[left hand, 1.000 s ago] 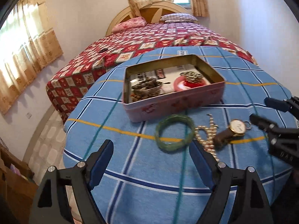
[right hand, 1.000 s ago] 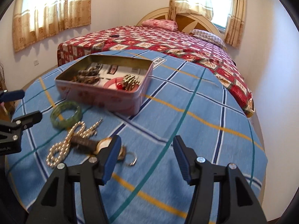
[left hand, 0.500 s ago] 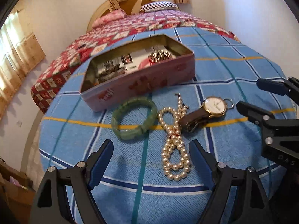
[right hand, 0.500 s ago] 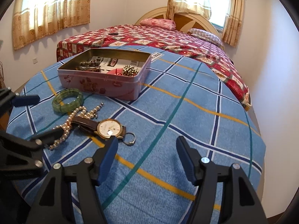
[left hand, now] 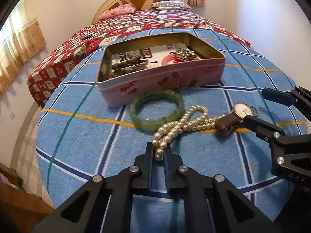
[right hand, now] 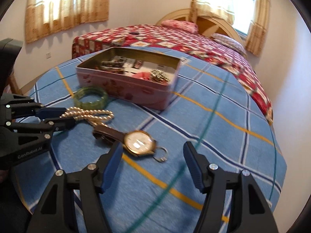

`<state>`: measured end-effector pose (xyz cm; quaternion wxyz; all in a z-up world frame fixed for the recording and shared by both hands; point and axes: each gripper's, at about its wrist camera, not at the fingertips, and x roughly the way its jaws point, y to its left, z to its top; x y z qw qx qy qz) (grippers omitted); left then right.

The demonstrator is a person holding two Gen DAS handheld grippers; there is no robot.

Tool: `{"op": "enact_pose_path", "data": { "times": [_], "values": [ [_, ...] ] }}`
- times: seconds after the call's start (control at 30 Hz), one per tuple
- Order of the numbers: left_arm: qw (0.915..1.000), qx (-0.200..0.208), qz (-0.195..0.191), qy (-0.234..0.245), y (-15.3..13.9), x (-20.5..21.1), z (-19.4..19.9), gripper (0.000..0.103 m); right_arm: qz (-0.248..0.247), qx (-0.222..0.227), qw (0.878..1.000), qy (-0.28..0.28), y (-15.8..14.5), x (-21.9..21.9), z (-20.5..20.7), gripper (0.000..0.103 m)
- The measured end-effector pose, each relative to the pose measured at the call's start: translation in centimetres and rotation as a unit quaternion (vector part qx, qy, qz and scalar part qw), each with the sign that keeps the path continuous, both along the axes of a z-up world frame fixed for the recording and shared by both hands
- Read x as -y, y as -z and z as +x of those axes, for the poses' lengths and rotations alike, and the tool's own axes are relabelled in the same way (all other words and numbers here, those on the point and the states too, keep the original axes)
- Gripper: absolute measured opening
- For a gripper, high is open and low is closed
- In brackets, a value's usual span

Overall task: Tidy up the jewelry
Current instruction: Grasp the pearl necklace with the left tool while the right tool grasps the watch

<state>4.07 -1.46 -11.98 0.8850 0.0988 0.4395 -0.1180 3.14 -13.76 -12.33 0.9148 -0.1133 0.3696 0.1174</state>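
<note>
Two grippers, one snag risk; white pearl bead necklace [left hand: 186,124] pinched at its end by left gripper [left hand: 159,154], jaws just closed.
If lifted, brown-strapped gold watch [right hand: 136,142] may be dragged by tangled pearls; right gripper [right hand: 153,165] spread, nothing held.

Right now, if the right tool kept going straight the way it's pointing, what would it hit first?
Probably the watch. It lies on the blue checked cloth just ahead of the open right tool, nearer its left finger. Depth is hard to judge; aimed slightly right, it would meet bare cloth instead.

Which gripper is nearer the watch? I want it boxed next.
Right. The right gripper hovers open just short of the watch; the left gripper is shut on the pearl necklace, farther away.
</note>
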Motion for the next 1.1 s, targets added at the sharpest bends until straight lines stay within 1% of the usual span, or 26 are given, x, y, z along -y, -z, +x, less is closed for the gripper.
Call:
{"op": "enact_pose_path", "data": {
  "times": [0.1,0.37,0.43,0.47,0.5,0.53,0.67,0.8,0.87,0.97,1.03,1.1],
  "values": [
    [0.9999,0.001,0.002,-0.014,-0.1,-1.0,0.3,0.009,-0.006,-0.011,1.000,-0.009,0.2,-0.6,1.1,0.067],
    [0.9990,-0.004,-0.005,-0.045,-0.2,-3.1,1.0,0.007,0.015,-0.060,0.997,-0.048,1.2,-0.8,2.1,0.067],
    [0.9989,-0.004,-0.005,-0.047,-0.1,-3.3,1.0,0.007,0.020,-0.070,0.996,-0.046,1.4,-0.6,2.1,0.064],
    [0.9989,-0.003,-0.002,-0.047,-0.1,-3.2,0.9,0.007,0.023,-0.069,0.996,-0.045,1.3,-0.5,2.0,0.059],
    [0.9990,-0.001,0.001,-0.045,0.0,-3.1,0.9,0.007,0.026,-0.070,0.996,-0.047,1.3,-0.4,1.9,0.052],
    [0.9990,0.000,0.003,-0.044,0.0,-3.0,0.9,0.007,0.027,-0.072,0.996,-0.051,1.4,-0.5,1.9,0.049],
    [0.9989,0.004,0.011,-0.046,0.1,-2.7,0.9,0.007,0.013,-0.062,0.996,-0.057,1.3,-0.9,1.5,0.047],
    [0.9986,0.007,0.021,-0.047,0.1,-2.4,1.0,0.009,0.018,-0.064,0.996,-0.058,1.2,-0.8,1.6,0.047],
    [0.9993,0.004,-0.006,-0.037,0.1,-2.7,0.8,0.009,0.014,-0.060,0.996,-0.057,1.2,-1.0,1.6,0.047],
    [0.9995,0.003,-0.007,-0.031,0.0,-2.7,0.6,0.007,0.007,-0.051,0.997,-0.059,1.1,-1.2,1.4,0.046],
    [0.9996,0.003,-0.011,-0.027,0.0,-2.5,0.5,0.006,0.010,-0.046,0.997,-0.058,1.0,-1.1,1.4,0.039],
    [0.9995,0.001,-0.020,-0.023,-0.3,-2.5,0.4,0.006,0.023,-0.046,0.997,-0.055,0.9,-0.7,1.4,0.039]
  ]
}}
